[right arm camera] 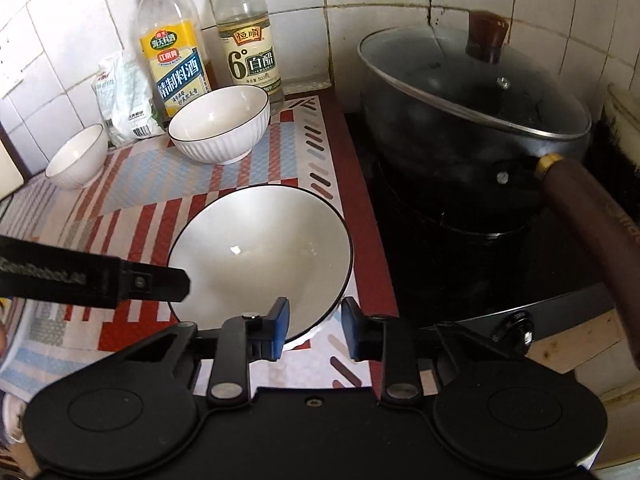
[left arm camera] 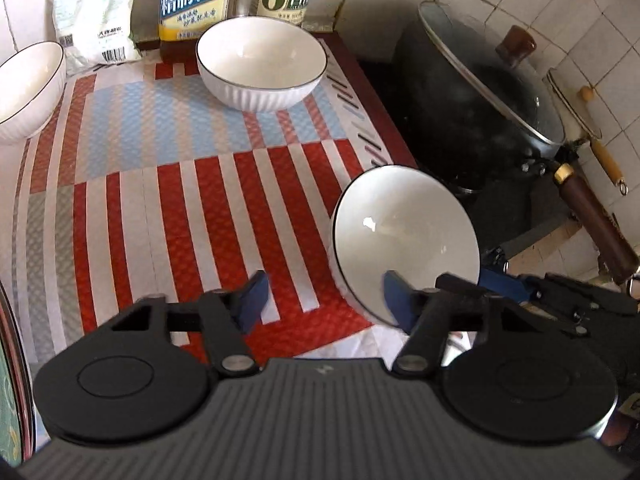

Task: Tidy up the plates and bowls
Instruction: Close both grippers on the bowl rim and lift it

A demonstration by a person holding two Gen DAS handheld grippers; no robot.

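Right wrist view: right claw point(right arm camera: 315, 328) straddles the near rim of the big white bowl point(right arm camera: 260, 252), one blue pad over the inside and the other outside the wall.
Right claw state: not clenched as far as I can see. There's a sliver of gap on each side, so nothing is grasped yet.
Left claw: left claw point(left arm camera: 326, 300) is spread wide with only the striped mat point(left arm camera: 180, 200) between its pads. One finger sits at the bowl's rim on that side, so it's released too.
Bowl position: on the mat's edge nearest the stove, close in front of both claws. It looks tipped toward the cameras, but the fisheye could be faking that.
Other bowls: ribbed bowl point(right arm camera: 218, 124) is further back in front of the bottles point(right arm camera: 174, 52). A smaller bowl point(right arm camera: 76, 156) is off to the left, well apart.
Neighbours: lidded black pan point(right arm camera: 472, 92) is just right of the mat, and its brown handle point(right arm camera: 592, 208) pokes toward us.
Step, my guess: pinch this bowl and nest it with the others.
Risk 1: glazed rim held by a thin pinch, so the bowl could swing or slip out on the lift.
Risk 2: a closing pad could shove the bowl off the mat toward the stove.
Risk 3: the left finger at the rim might tip the bowl if both claws move out of sync.
Risk 4: carrying it back too low could clip the ribbed bowl or knock a bottle.
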